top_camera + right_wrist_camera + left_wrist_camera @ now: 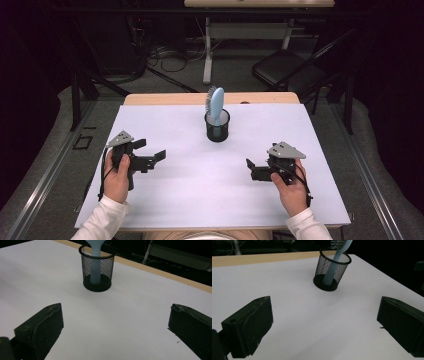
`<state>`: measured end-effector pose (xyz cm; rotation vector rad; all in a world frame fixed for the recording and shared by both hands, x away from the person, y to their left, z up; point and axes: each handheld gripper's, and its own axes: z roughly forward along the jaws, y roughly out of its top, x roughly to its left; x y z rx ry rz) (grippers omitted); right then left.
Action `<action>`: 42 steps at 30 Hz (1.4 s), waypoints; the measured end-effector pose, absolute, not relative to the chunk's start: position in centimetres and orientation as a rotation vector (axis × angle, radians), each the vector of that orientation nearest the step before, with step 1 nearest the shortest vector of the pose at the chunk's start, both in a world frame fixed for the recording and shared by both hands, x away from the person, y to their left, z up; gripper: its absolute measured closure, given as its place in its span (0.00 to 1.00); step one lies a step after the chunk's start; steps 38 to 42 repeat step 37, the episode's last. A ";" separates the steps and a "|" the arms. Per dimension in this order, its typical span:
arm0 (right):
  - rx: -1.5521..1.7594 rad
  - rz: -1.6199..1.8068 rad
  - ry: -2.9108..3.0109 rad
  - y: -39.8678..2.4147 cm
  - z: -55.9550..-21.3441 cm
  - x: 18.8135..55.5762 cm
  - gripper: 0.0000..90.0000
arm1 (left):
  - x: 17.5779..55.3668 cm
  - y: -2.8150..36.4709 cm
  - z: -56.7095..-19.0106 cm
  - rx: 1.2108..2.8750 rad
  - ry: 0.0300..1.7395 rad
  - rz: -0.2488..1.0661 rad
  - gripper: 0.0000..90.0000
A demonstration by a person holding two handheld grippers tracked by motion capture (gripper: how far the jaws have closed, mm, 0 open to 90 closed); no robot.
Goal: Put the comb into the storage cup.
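At the far middle of the tabletop (165,200) a black mesh cup (217,126) holds a pale blue hairbrush (216,104), handle down, bristle head above the rim. Both the left hand-held gripper (150,151) and the right hand-held gripper (250,167) rest well short of it, jaws apart and empty. The brush looks light, stiff and smooth, best pinched just below the head; the cup seems light enough to tip.
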<state>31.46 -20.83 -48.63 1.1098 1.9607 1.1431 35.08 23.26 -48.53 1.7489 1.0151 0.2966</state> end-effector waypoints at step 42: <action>1.211 1.087 1.911 -22.8 -52.0 31.8 0.00 | 35.6 25.5 -52.4 1.742 1.096 0.373 0.01</action>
